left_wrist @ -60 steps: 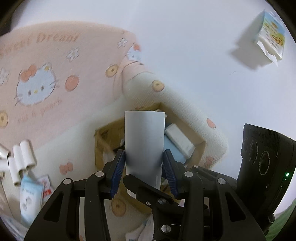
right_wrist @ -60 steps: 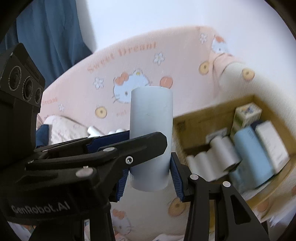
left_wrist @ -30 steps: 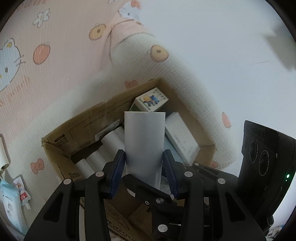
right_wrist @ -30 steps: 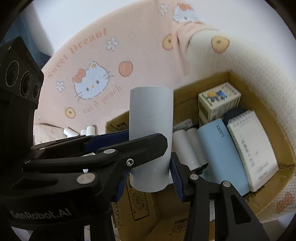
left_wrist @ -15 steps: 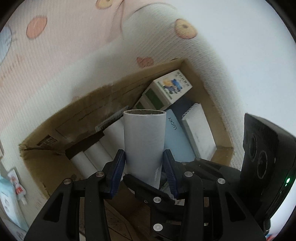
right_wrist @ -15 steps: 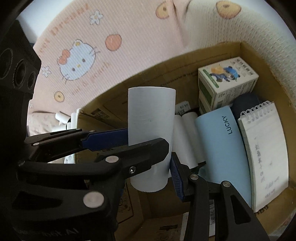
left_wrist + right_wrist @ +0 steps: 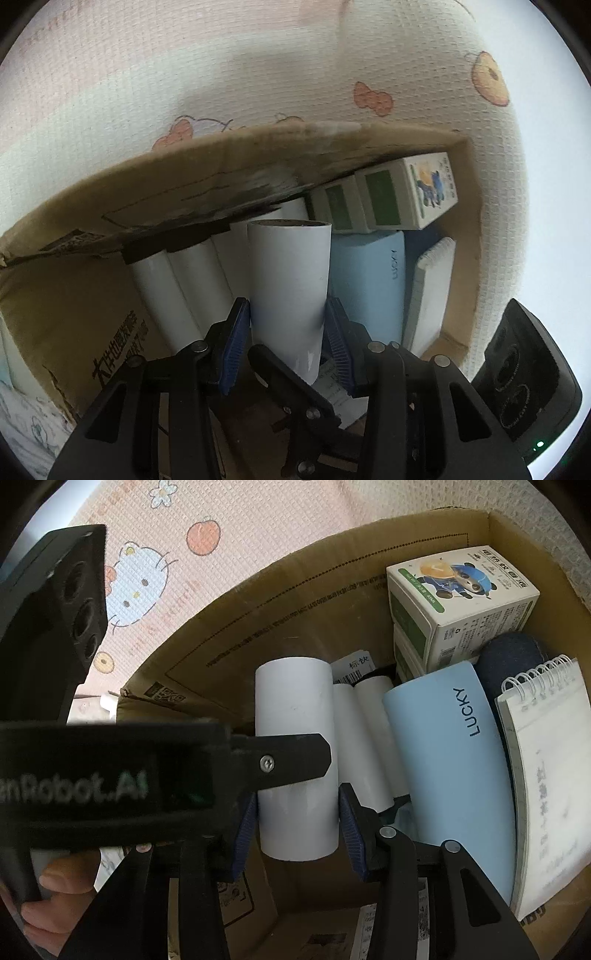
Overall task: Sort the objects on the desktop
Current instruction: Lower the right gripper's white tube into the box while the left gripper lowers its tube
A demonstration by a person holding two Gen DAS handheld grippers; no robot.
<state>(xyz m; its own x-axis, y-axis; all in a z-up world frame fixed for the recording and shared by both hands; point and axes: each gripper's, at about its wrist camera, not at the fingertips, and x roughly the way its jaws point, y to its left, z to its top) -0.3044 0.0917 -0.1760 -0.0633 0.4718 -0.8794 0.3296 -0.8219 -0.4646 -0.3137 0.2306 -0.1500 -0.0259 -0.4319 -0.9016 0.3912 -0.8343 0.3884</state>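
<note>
My left gripper (image 7: pixel 288 332) is shut on a white paper roll (image 7: pixel 290 280) and holds it inside the cardboard box (image 7: pixel 110 206), beside several white rolls (image 7: pixel 173 291) lying there. My right gripper (image 7: pixel 297 827) is shut on another white roll (image 7: pixel 295 709), also low inside the box (image 7: pixel 280 605), next to white rolls (image 7: pixel 364 734). The left gripper's body crosses the right wrist view in front of that roll.
The box also holds a light blue LUCKY case (image 7: pixel 450 760), a spiral notepad (image 7: pixel 550 768), two small green-and-white cartons (image 7: pixel 458 598) and a dark blue object (image 7: pixel 509 657). A pink Hello Kitty blanket (image 7: pixel 147 576) lies around the box. A white wall is at the right (image 7: pixel 546 184).
Both grippers have moved down and forward into the box, each still holding its roll. The blanket and loose items outside have left the views.
</note>
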